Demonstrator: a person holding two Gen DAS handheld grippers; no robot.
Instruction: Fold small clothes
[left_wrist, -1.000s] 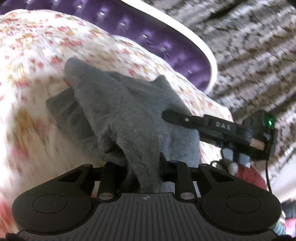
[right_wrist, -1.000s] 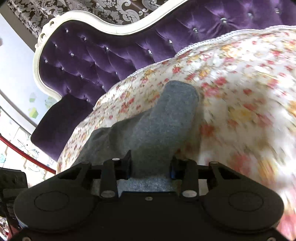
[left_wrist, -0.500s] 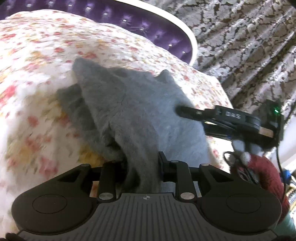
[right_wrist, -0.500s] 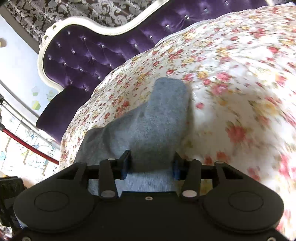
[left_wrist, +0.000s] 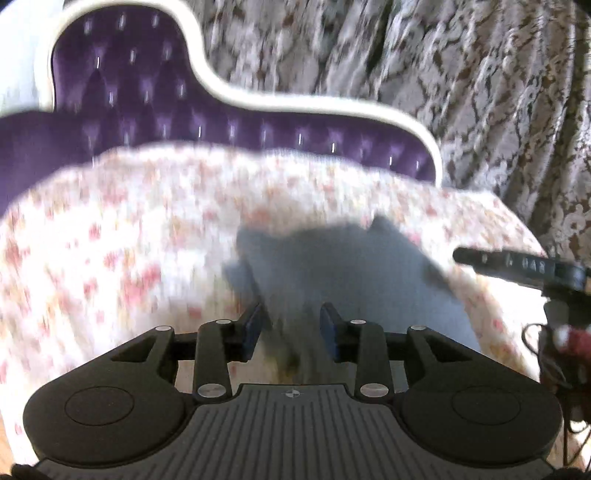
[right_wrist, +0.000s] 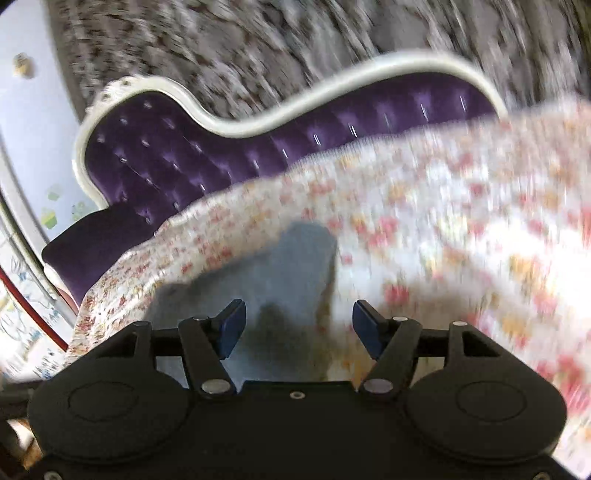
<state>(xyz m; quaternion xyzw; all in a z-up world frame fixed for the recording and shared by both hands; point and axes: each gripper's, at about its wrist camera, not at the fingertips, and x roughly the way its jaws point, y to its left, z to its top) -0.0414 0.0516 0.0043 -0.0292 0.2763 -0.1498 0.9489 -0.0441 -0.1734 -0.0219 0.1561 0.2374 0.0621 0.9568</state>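
Both jaws have just been opening, letting the grey cloth (left_wrist: 343, 266) go. Soft, limp fleece; pinch an edge

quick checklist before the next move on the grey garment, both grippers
1. Right gripper let go: ok, jaws have just been opening and stand wide, pads off the grey garment.
2. Left gripper let go: ok, jaws just opened, cloth between them but not pinched.
3. Garment lies on the floral bedspread: ok.
4. Fold edges line up: cannot tell, both views are blurred.
5. Grippers apart from each other: ok, the right one sits at the garment's far side in the left view.
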